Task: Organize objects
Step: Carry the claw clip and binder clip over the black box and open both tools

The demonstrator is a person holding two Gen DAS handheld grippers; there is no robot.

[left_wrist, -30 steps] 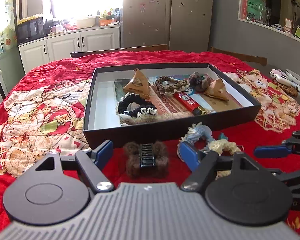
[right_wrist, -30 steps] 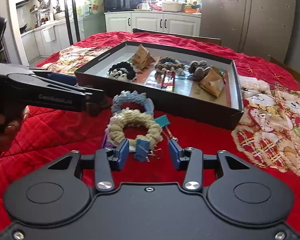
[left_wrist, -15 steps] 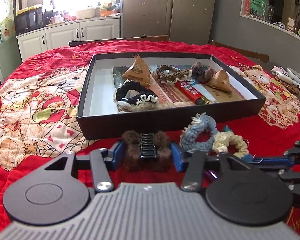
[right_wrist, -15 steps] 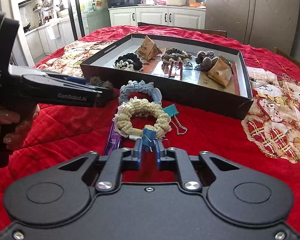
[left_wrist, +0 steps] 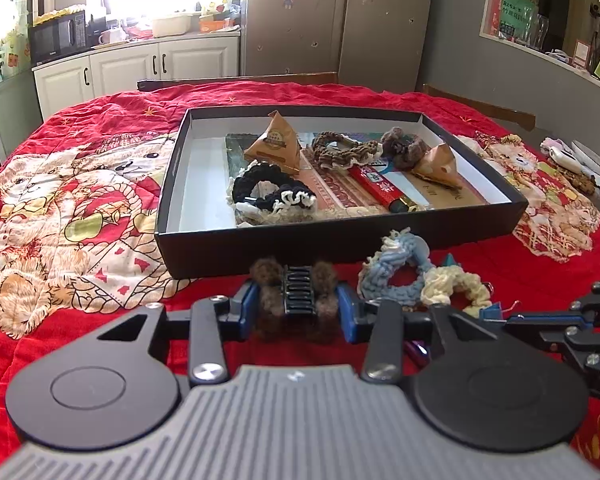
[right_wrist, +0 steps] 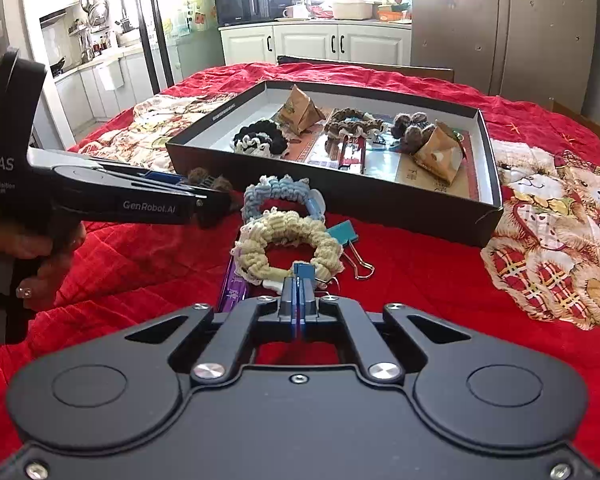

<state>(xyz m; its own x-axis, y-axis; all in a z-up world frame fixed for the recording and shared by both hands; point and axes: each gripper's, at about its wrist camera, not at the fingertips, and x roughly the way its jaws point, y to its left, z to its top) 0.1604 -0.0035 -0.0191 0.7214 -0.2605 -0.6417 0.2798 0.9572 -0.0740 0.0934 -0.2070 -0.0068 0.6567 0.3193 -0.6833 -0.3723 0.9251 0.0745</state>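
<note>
Nearest in the left wrist view, the left gripper (left_wrist: pixel 299 312) is seen closed on a hair claw clip (left_wrist: pixel 298 295), its blue pads pressed against the clip's two brown fuzzy ends. The clip is made of a black ribbed centre flanked by two furry brown tufts, and it is held just in front of the near wall of the box, above the red cloth (left_wrist: pixel 100 344). In the right wrist view, the right gripper (right_wrist: pixel 299 300) is seen with its blue pads brought almost together on the small blue binder clip (right_wrist: pixel 303 270) at the near edge of the cream scrunchie (right_wrist: pixel 288 242). The cream scrunchie, a thick ruffled ring, is laid on the cloth, and the blue scrunchie (right_wrist: pixel 278 196), knitted in pale blue with white edging, is set touching it on the far side. A teal binder clip (right_wrist: pixel 344 234) is placed just right of the cream ring, and a purple pen (right_wrist: pixel 234 286) is partly covered at its left. Further back, the black box (left_wrist: pixel 340 240) is set on the cloth; inside it a black scrunchie (left_wrist: pixel 270 192) with white trim, a brown scrunchie (left_wrist: pixel 340 150), two brown paper pyramids (left_wrist: pixel 276 146), a red tube (left_wrist: pixel 382 190) and a dark fuzzy clip (left_wrist: pixel 400 148) are laid on printed cards
</note>
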